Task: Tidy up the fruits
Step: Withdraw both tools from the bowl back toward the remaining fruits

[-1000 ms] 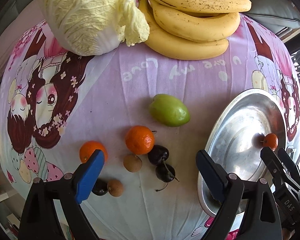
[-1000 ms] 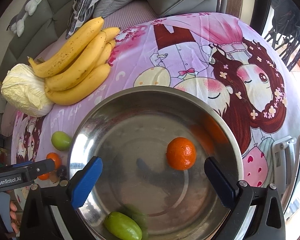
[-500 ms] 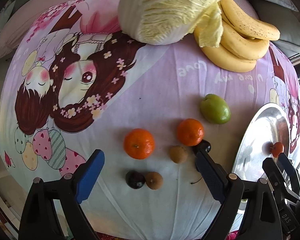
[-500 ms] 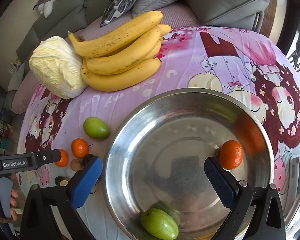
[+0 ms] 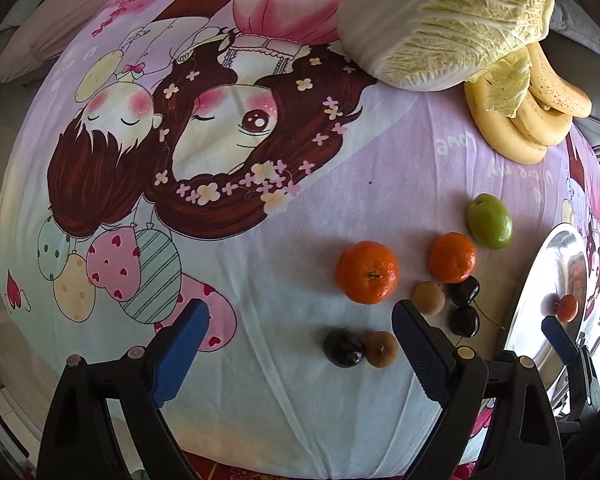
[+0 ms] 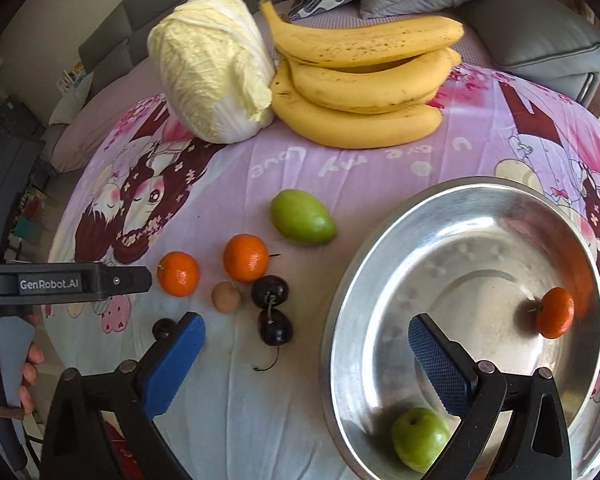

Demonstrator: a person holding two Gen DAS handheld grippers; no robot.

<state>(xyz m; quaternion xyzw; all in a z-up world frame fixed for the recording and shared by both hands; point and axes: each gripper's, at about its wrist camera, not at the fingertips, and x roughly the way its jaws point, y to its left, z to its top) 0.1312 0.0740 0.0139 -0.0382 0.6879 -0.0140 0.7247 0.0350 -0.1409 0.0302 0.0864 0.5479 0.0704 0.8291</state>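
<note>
Loose fruit lies on a cartoon-print cloth: two tangerines (image 5: 367, 272) (image 5: 452, 257), a green fruit (image 5: 489, 221), dark cherries (image 5: 463, 307), two small brown fruits (image 5: 429, 298) and a dark plum (image 5: 343, 347). A steel bowl (image 6: 380, 260) at the right holds a tangerine (image 6: 555, 312) and a green fruit (image 6: 420, 444). My left gripper (image 5: 300, 350) is open and empty, just left of the fruit group. My right gripper (image 6: 306, 354) is open and empty, straddling the bowl's left rim. The same loose fruit shows in the right wrist view, with the cherries (image 6: 272, 312) nearest.
A napa cabbage (image 6: 210, 68) and a bunch of bananas (image 6: 360, 80) lie at the far side of the cloth. Grey sofa cushions (image 6: 540, 36) stand behind. The left gripper's body (image 6: 60, 282) shows at the left edge of the right wrist view.
Both grippers have swung left. The loose fruit has slid right in the left wrist view. The bowl has slid right in the right wrist view, bringing the loose fruit into sight.
</note>
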